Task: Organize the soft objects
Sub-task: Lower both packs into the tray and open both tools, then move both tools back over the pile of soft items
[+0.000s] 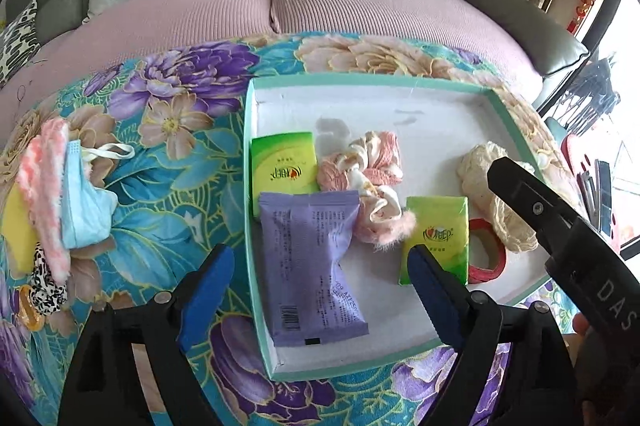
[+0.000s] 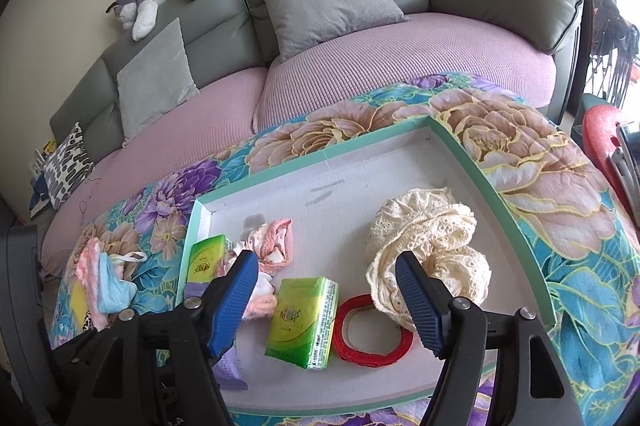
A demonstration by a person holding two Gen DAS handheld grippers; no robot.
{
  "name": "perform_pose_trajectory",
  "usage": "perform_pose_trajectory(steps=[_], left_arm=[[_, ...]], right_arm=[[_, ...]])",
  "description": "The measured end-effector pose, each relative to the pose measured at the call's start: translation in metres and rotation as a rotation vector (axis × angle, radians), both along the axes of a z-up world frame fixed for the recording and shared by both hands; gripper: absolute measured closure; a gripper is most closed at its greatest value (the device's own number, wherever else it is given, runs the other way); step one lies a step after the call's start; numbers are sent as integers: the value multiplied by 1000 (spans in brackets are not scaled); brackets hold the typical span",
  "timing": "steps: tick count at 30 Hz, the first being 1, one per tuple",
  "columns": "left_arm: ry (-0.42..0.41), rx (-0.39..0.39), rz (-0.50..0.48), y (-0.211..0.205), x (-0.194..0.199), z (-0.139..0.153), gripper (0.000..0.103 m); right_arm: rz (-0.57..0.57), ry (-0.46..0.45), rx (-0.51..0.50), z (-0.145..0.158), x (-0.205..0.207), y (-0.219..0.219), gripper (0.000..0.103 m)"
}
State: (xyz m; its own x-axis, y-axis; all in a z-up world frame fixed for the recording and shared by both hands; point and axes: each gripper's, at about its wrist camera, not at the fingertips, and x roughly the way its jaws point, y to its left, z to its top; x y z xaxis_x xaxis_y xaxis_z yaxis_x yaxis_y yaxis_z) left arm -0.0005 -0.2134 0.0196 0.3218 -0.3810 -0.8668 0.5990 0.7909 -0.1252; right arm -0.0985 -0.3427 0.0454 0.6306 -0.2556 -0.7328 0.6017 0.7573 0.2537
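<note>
The shallow white cardboard tray with the mint-green rim [image 1: 249,154] serves as the collecting place, which is presumably why most of the soft things lie inside it: a purple plastic pack of wipes [image 1: 316,266] at its near left corner, two green tissue packets [image 1: 280,172] [image 2: 302,322], a pink and cream fabric scrunchie [image 1: 360,182] between them, a cream lace bundle [image 2: 428,250] towards the right wall, and a red ribbon ring [image 2: 374,330] touching the lace.

Outside the tray, on the floral-patterned tabletop [image 1: 168,154], a small heap waits at the left (likely the unsorted remainder): a light-blue face mask [image 1: 86,202] leaning against a fluffy pink and white cloth [image 1: 44,186], with a leopard-print piece below.

The left tool [image 1: 320,290] hovers above the wipes pack, wide open and empty. The right tool [image 2: 326,302] hangs over the nearer tissue packet, likewise spread wide and holding nothing, so neither has committed to a grasp.
</note>
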Motion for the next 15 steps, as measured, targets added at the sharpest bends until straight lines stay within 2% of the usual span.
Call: perform_pose_trajectory(steps=[5, 10, 15], left_arm=[[-34, -35, 62, 18, 9, 13, 14], [-64, -38, 210, 54, 34, 15, 14], [-103, 4, 359, 97, 58, 13, 11]], right_arm=[[-15, -39, -18, 13, -7, 0, 28], [-17, -39, -20, 14, -8, 0, 28], [-1, -13, -21, 9, -3, 2, 27]])
